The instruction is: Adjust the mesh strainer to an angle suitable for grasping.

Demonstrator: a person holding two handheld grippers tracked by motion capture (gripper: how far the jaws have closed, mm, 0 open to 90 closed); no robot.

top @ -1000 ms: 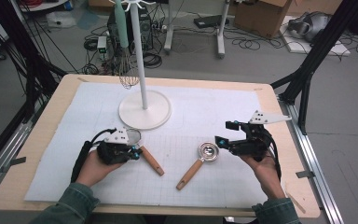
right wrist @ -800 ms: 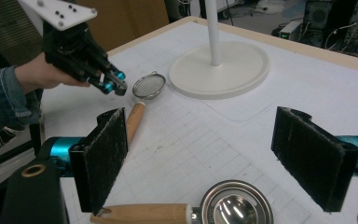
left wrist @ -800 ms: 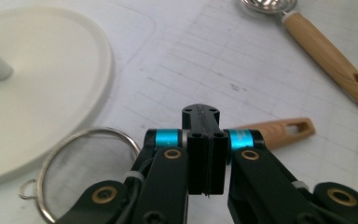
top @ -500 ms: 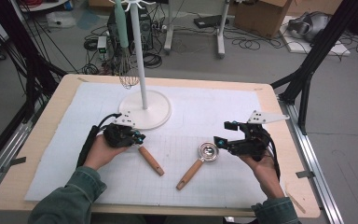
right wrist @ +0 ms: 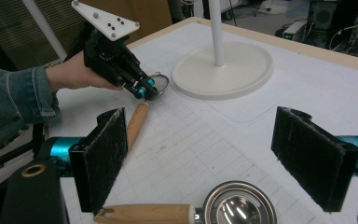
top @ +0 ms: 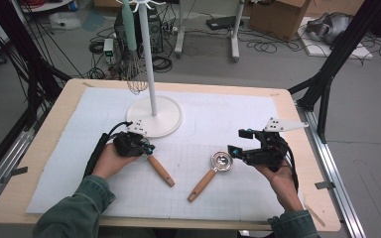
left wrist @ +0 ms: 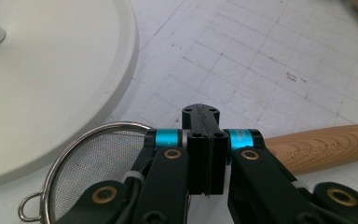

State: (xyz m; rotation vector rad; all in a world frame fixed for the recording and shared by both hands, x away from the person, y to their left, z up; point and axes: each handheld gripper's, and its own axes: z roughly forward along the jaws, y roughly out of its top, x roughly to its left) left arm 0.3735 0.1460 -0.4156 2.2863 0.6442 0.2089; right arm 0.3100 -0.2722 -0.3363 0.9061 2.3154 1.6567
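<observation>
Wooden strainer handle (left wrist: 321,147) beside the left tongs (left wrist: 205,140) bears illegible engraved lettering.

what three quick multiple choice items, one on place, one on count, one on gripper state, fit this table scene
1. Where does the mesh strainer lie?
A. beside the white stand base
B. on the floor
C. in a box

2. How many wooden-handled utensils are on the table?
A. one
B. two
C. four

3. How do the right gripper jaws stand?
A. shut on the measuring cup
B. wide apart, holding nothing
C. shut on the stand's pole

A: its rim sits by the base.
B: strainer and cup.
B: the pads stand apart above the cup.
</observation>
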